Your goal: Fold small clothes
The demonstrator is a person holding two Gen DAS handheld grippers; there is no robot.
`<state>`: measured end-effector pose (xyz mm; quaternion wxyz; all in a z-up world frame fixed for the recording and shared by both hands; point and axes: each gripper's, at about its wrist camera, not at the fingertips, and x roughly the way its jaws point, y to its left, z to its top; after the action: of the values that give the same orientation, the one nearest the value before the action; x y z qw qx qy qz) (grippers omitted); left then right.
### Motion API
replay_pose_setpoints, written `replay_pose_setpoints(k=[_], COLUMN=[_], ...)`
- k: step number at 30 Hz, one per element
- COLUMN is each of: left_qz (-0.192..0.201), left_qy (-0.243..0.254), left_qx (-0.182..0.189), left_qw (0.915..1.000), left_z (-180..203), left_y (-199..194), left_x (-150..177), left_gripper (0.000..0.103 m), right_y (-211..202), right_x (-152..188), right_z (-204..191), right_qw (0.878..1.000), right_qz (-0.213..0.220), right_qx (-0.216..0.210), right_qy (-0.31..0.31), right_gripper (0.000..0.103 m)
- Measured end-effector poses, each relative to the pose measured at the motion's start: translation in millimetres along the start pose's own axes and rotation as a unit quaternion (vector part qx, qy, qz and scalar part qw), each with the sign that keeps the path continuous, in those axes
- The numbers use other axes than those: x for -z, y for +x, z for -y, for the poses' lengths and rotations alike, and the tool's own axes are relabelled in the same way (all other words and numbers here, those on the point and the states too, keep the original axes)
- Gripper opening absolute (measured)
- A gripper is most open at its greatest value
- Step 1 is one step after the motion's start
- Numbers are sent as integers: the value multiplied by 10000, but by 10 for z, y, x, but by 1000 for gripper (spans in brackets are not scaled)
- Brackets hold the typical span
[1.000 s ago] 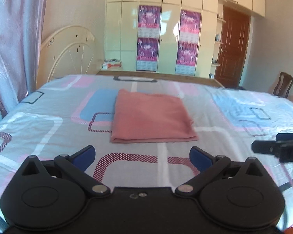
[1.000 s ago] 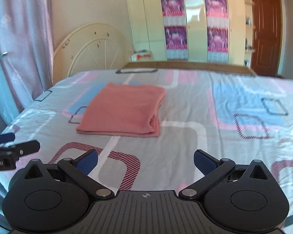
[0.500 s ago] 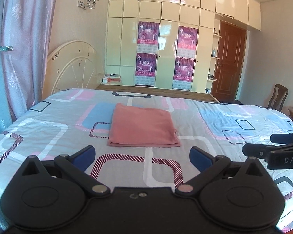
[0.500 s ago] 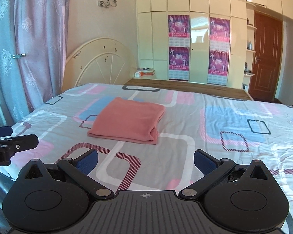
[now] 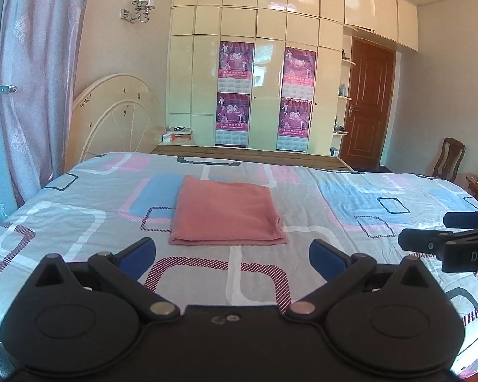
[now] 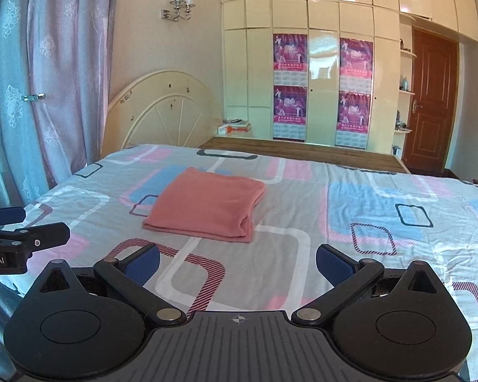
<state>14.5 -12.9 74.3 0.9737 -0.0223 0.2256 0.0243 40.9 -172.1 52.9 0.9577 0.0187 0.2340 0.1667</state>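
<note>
Your pink cloth (image 5: 226, 213) looks like soft matt fleece, a bit fuzzy, folded thick at the edge. The sheet (image 5: 302, 254) under it is thin printed cotton-ish fabric, lightly creased. Both grippers, left (image 5: 232, 256) and right (image 6: 237, 262), are matt black plastic with shiny metal pivot pins and blue textured pads (image 6: 143, 262). The wardrobe (image 5: 271, 63) behind is high-gloss cream, throwing reflections, with glossy paper posters (image 5: 234, 95) on it. The door (image 5: 366, 108) is brown varnished wood. The curtain (image 6: 47, 79) is sheer patterned cloth.

folded cloth (image 5: 225, 213) on bed (image 5: 350, 197), wardrobe (image 5: 264, 95) behind, curtain (image 5: 32, 79) left, door (image 5: 365, 108) right
</note>
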Motion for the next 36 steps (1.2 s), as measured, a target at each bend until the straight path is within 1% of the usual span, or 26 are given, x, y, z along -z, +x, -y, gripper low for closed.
replay_pose_setpoints(k=[9, 36], left_qz=[4, 5], left_qy=[42, 77], left_qx=[33, 52], left_qw=[10000, 10000], left_z=[-2, -48], left_y=[26, 11], left_x=[-21, -33], left_gripper=[103, 103], right_y=[-11, -7], right_x=[-9, -28], right_z=[-26, -20], right_qw=[10000, 10000], right_qz=[53, 30], right_qx=[49, 41], right_qy=[-47, -53], right_gripper=[103, 103])
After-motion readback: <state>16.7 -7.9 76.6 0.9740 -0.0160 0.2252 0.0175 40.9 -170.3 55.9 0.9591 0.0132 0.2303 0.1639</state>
